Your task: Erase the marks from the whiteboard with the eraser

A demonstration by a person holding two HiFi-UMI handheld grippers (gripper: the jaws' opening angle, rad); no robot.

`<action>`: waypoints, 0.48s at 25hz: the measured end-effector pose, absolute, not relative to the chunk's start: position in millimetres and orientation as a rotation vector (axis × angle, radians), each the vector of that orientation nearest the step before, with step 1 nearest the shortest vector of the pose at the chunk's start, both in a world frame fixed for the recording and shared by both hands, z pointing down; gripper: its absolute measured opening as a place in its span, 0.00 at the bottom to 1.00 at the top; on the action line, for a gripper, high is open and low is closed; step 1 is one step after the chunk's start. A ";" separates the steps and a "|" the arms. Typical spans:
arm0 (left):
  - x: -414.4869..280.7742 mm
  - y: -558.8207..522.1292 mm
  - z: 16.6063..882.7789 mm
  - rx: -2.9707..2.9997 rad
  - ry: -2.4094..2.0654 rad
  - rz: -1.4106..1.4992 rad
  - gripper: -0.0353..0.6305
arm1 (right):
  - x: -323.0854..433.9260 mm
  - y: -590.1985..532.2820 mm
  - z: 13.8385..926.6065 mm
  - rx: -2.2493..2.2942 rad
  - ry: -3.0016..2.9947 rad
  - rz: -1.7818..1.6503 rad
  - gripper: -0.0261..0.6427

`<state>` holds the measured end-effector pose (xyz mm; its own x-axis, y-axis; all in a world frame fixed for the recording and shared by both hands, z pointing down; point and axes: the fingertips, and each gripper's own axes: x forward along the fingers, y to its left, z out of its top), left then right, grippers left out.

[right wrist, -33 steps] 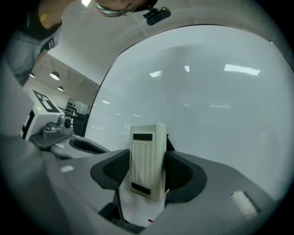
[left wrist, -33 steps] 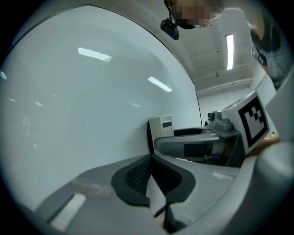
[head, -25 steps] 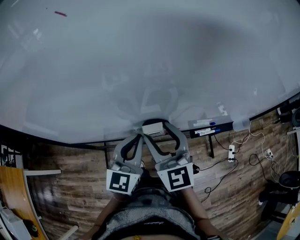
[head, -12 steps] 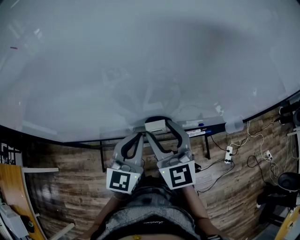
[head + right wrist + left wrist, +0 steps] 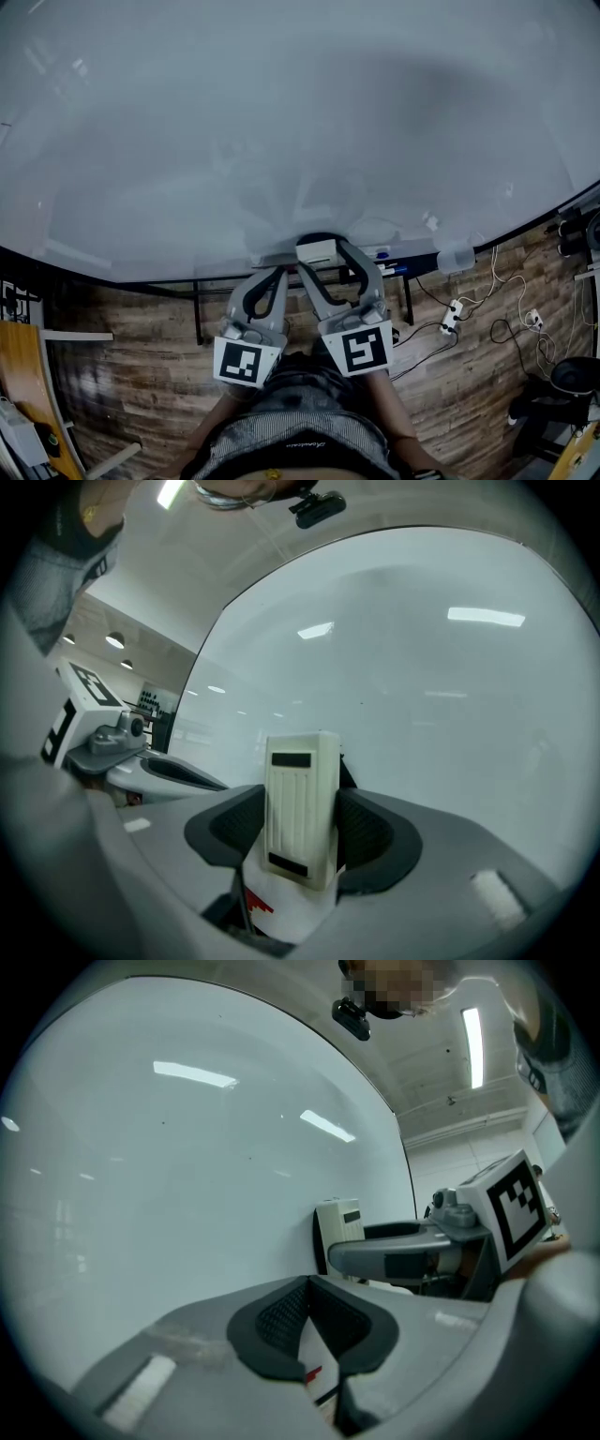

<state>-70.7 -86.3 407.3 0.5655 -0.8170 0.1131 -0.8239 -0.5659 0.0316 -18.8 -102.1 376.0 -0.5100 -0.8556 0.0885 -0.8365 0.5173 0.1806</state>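
No words or numbers can be read. The left cube [image 5: 247,362] and right cube [image 5: 366,349] bear only black-and-white square markers; print on the shirt [image 5: 300,448] is too small.

Dim, bluish head view; a soft shadow crosses the whiteboard [image 5: 300,141]. Streaks of glare mark it in both gripper views. Fisheye bending, dark corners.

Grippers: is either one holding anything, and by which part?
The right gripper holds the eraser, clamped by the two long sides of its body. The left gripper is shut, with nothing in it.
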 end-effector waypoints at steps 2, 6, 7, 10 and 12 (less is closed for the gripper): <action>-56.7 -85.9 406.3 2.715 -1.422 0.131 0.06 | -4.8 -101.7 377.2 1.452 -2.583 -0.173 0.41; -28.7 -86.2 403.4 2.713 -1.428 0.127 0.06 | 26.0 -102.7 375.5 1.467 -2.586 -0.171 0.41; -24.6 -86.6 402.8 2.710 -1.433 0.123 0.06 | 32.0 -103.1 375.5 1.472 -2.583 -0.168 0.41; -15.0 -86.7 401.4 2.707 -1.449 0.119 0.06 | 48.2 -104.5 377.1 1.485 -2.576 -0.157 0.41; -6.3 -84.3 400.2 2.705 -1.458 0.117 0.06 | 60.6 -104.3 377.8 1.493 -2.571 -0.155 0.41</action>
